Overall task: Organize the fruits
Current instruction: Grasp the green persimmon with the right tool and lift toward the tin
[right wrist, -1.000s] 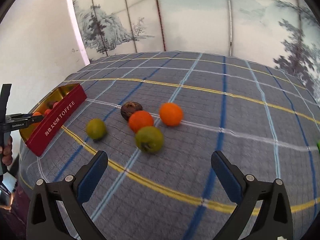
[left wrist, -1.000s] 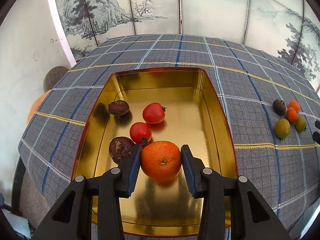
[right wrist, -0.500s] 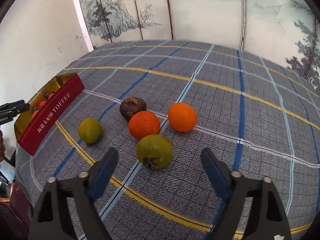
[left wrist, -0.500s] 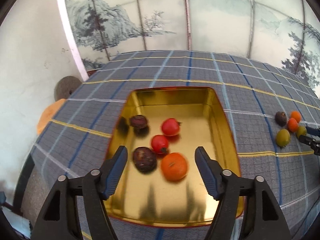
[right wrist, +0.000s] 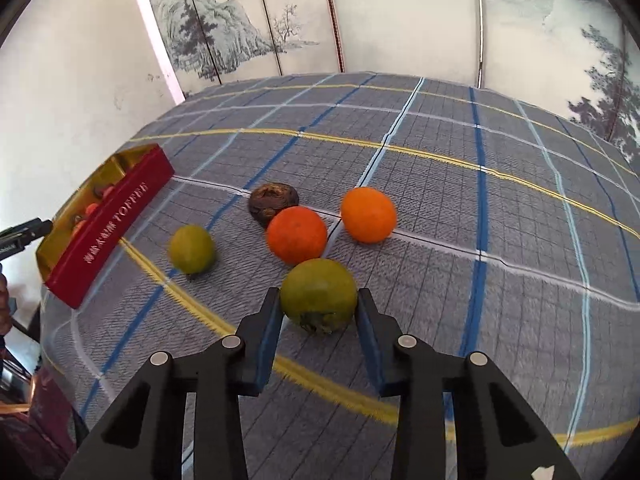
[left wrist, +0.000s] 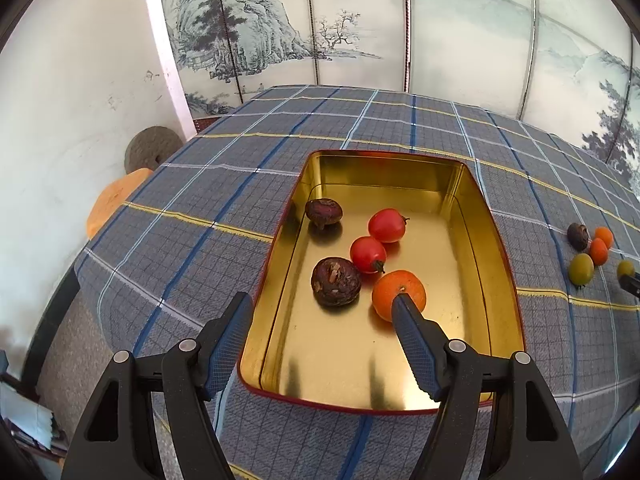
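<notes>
**Green persimmon between the right fingers**

The right gripper (right wrist: 318, 312) pinches a round, dull-green persimmon (right wrist: 318, 295) with a dried calyx, resting on the plaid tablecloth (right wrist: 440, 200) beside two oranges. The left gripper (left wrist: 322, 314) hangs spread wide over the gold tin's (left wrist: 460, 184) near-left corner.

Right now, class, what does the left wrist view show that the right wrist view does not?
Only the left wrist view shows the tin's gold floor with two red tomatoes, two dark fruits and an orange, under the open left tool.

Only the right wrist view shows the right tool around the green persimmon.

Both show the tablecloth and the loose fruits.
</notes>
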`<state>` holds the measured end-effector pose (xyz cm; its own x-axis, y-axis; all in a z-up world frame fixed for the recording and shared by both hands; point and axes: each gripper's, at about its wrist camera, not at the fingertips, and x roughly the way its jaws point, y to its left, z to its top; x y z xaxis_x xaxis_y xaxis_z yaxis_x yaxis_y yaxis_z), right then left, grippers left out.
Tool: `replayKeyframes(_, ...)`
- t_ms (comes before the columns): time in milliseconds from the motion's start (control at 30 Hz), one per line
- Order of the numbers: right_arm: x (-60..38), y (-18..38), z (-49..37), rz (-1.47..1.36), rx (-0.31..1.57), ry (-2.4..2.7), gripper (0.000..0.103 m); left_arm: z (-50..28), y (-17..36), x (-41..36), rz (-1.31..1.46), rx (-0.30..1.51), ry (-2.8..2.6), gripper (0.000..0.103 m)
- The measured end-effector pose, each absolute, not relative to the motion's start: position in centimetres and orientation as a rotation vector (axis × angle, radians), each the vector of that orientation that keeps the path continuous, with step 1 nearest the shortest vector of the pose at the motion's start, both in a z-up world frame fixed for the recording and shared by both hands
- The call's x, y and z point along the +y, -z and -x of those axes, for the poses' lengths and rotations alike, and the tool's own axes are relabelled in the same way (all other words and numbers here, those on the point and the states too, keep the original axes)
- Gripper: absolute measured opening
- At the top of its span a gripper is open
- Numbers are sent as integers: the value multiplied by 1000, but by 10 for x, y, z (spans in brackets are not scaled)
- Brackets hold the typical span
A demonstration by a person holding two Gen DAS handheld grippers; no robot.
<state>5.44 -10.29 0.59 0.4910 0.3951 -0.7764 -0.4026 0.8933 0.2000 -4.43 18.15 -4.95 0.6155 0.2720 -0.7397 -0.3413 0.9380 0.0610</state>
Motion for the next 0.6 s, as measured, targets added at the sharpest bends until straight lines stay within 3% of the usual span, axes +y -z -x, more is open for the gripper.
replayKeyframes(367, -20, -77, -33, -9, 805, -752, 34, 58, 44, 186, 74, 816, -372, 72)
replayKeyframes(600, 64, -82, -43, 3, 810, -924, 34, 66, 45, 191, 39, 814, -387, 72)
